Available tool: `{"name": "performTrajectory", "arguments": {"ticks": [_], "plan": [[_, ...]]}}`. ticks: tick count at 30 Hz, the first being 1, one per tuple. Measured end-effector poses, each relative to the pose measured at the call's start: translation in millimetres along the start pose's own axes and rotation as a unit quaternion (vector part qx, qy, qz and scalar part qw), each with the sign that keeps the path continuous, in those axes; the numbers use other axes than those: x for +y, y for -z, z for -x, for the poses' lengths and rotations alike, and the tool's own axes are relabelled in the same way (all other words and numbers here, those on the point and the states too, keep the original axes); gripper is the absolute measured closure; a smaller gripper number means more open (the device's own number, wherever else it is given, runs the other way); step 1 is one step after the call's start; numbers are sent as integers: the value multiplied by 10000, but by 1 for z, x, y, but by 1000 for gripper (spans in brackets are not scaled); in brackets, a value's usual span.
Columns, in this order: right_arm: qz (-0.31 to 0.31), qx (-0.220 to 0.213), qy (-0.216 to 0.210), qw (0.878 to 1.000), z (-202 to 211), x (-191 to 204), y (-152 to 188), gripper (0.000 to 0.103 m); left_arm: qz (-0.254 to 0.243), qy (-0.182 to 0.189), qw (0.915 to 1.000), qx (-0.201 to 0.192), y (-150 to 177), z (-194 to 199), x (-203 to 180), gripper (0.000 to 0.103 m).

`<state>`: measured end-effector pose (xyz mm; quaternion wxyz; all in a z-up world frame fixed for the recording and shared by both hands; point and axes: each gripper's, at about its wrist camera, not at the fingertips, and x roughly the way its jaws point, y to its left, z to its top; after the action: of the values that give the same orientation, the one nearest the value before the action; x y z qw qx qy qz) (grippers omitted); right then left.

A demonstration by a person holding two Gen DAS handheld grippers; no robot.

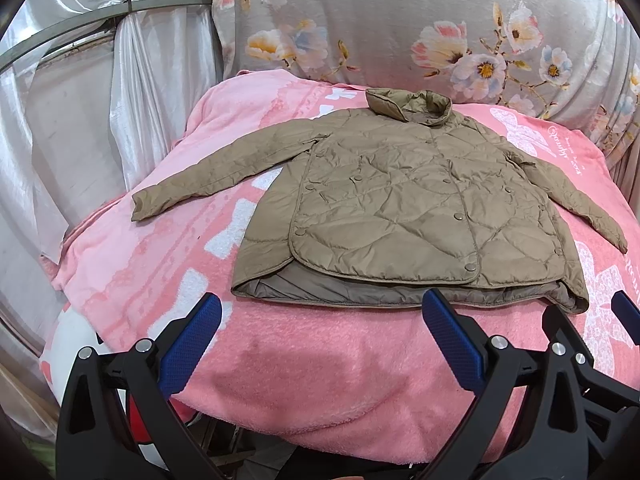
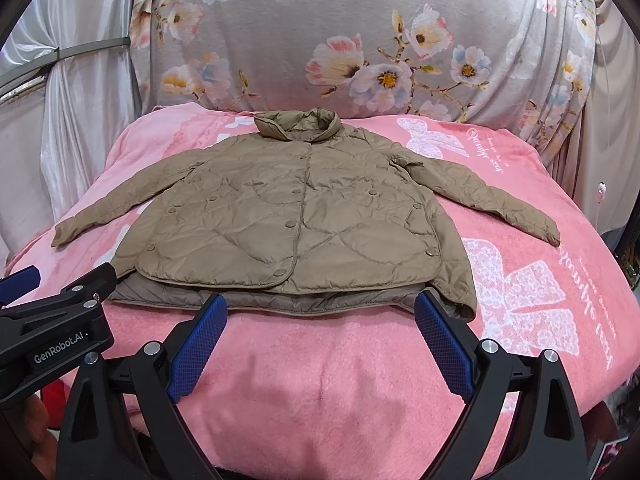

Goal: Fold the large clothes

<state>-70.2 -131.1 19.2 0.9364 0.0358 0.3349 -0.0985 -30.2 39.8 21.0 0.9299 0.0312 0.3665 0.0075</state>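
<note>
Two hand-held grippers, left (image 1: 320,312) and right (image 2: 320,312), hover spread and empty just before the jacket (image 1: 404,204), laid flat for folding.

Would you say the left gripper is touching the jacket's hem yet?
Apart. In the left wrist view, the open left gripper hangs short of the jacket, with a strip of pink blanket showing between its fingertips and the hem.

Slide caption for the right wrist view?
Open right hand-held gripper hovers before tan quilted jacket spread flat on pink blanket.
</note>
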Motion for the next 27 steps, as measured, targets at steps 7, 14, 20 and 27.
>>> {"name": "performTrajectory", "arguments": {"ticks": [7, 14, 20, 27], "plan": [[3, 2, -3, 10000, 1, 2, 0, 10, 6, 0, 10000, -1, 1, 1, 0, 5], [3, 1, -2, 10000, 0, 1, 0, 10, 14, 6, 10000, 1, 1, 1, 1, 5], [4, -1, 1, 10000, 0, 1, 0, 10, 9, 0, 10000, -4, 2, 2, 2, 5], [-2, 4, 6, 10000, 0, 2, 0, 10, 16, -2, 10000, 20, 3, 1, 5, 5]]}}
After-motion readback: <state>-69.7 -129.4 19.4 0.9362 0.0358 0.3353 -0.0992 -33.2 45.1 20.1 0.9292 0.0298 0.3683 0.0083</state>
